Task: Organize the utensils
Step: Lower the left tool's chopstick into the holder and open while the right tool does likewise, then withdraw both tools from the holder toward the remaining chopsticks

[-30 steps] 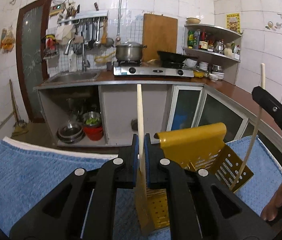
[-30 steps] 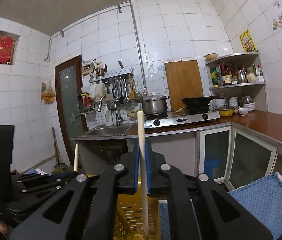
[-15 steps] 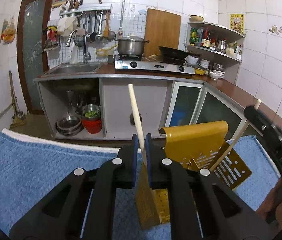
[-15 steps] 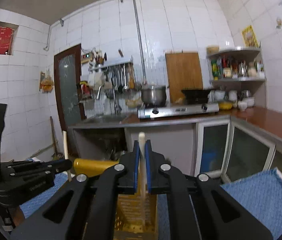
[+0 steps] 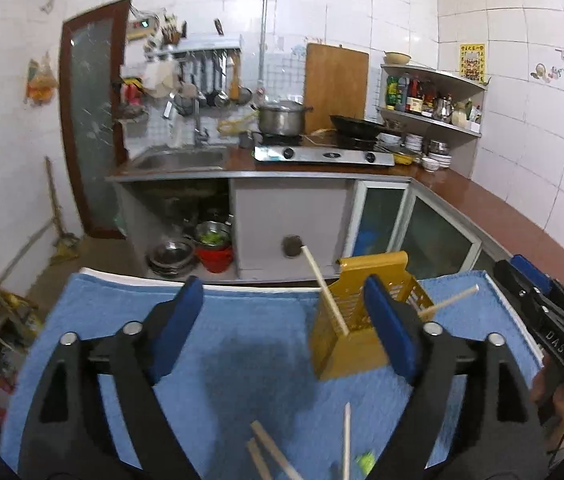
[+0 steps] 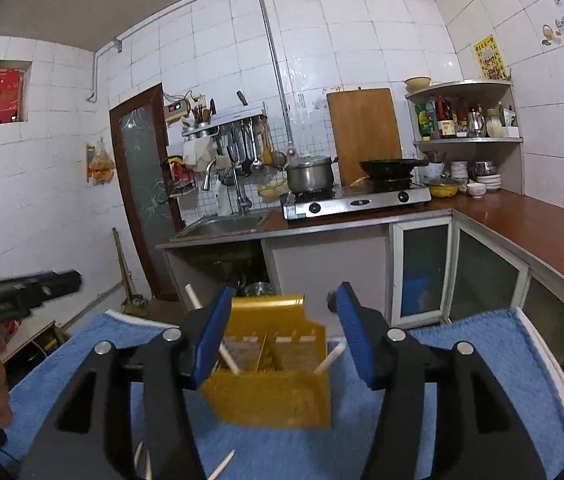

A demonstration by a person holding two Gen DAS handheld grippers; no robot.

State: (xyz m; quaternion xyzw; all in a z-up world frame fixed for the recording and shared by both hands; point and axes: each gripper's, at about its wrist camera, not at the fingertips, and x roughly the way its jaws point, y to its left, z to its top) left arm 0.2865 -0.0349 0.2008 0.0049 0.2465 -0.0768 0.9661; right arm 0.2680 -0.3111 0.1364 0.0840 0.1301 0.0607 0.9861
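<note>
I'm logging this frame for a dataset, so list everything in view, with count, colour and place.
utensil holder: 1, yellow, on the towel
chopsticks in holder: 2, pale, leaning out
loose chopsticks: at least 3, pale, on the towel near the camera
towel: 1, blue, under everything
pot: 1, steel, on the stove
wok: 1, black, on the stove
cutting board: 1, wooden, against the wall
left gripper: black with blue pads, open
right gripper: same, open
</note>
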